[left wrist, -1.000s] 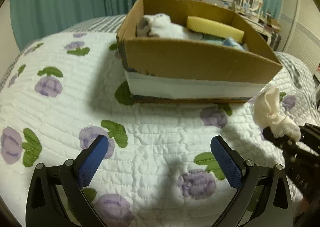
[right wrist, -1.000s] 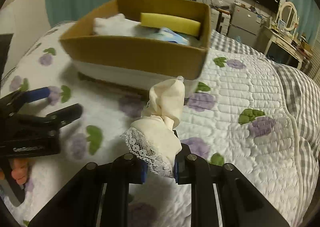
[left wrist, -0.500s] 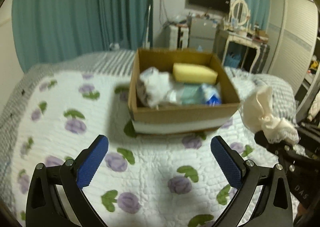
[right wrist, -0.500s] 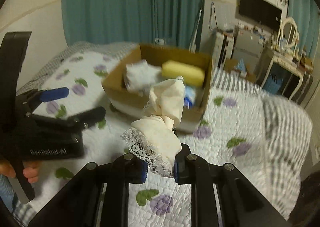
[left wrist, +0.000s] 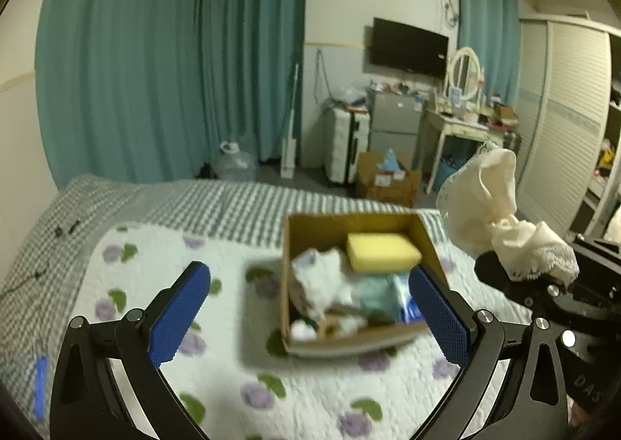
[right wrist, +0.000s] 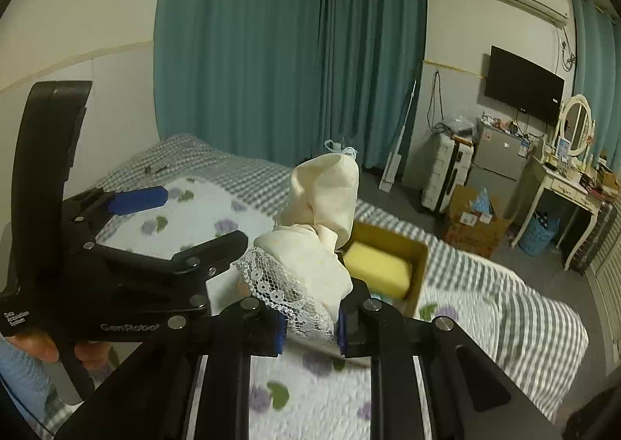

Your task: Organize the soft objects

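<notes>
My right gripper is shut on a cream cloth with a lace edge and holds it high above the bed; the cloth also shows in the left wrist view, right of the box. My left gripper is open and empty, high above a cardboard box on the quilt. The box holds a yellow sponge, white cloth and pale blue items. In the right wrist view the box and sponge sit behind the cloth.
The box rests on a white quilt with purple flowers over a grey checked bedspread. Teal curtains, a suitcase, a floor box and a dressing table stand beyond the bed.
Both grippers have risen well above the bed and pulled back, so the box looks smaller and lower. The right gripper still holds the cream cloth.
</notes>
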A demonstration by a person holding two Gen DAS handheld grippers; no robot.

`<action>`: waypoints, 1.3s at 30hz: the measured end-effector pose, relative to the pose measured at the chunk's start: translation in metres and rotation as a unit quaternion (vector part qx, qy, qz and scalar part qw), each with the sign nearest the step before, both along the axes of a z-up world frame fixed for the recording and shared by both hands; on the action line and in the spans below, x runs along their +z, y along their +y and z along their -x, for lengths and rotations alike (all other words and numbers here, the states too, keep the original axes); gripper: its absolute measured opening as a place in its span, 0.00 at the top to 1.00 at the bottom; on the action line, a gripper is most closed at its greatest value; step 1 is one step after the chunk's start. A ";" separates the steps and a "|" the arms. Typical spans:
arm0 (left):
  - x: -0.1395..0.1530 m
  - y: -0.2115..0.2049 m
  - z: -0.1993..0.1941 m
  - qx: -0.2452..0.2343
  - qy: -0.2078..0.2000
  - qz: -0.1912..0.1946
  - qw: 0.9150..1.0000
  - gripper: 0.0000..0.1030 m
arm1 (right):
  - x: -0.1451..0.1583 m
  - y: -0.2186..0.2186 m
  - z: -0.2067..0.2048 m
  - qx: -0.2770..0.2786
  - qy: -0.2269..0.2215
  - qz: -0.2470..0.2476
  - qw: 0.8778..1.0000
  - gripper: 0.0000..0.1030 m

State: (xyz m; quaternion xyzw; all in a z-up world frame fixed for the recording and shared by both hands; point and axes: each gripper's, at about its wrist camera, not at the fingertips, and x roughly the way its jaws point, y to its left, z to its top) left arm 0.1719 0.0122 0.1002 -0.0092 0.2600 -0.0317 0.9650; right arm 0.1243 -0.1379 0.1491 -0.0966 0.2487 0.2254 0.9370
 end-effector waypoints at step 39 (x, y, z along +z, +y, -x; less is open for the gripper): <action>0.036 0.037 -0.013 0.051 -0.054 0.007 0.997 0.00 | 0.018 -0.038 -0.075 -0.137 0.001 -0.042 0.990 0.18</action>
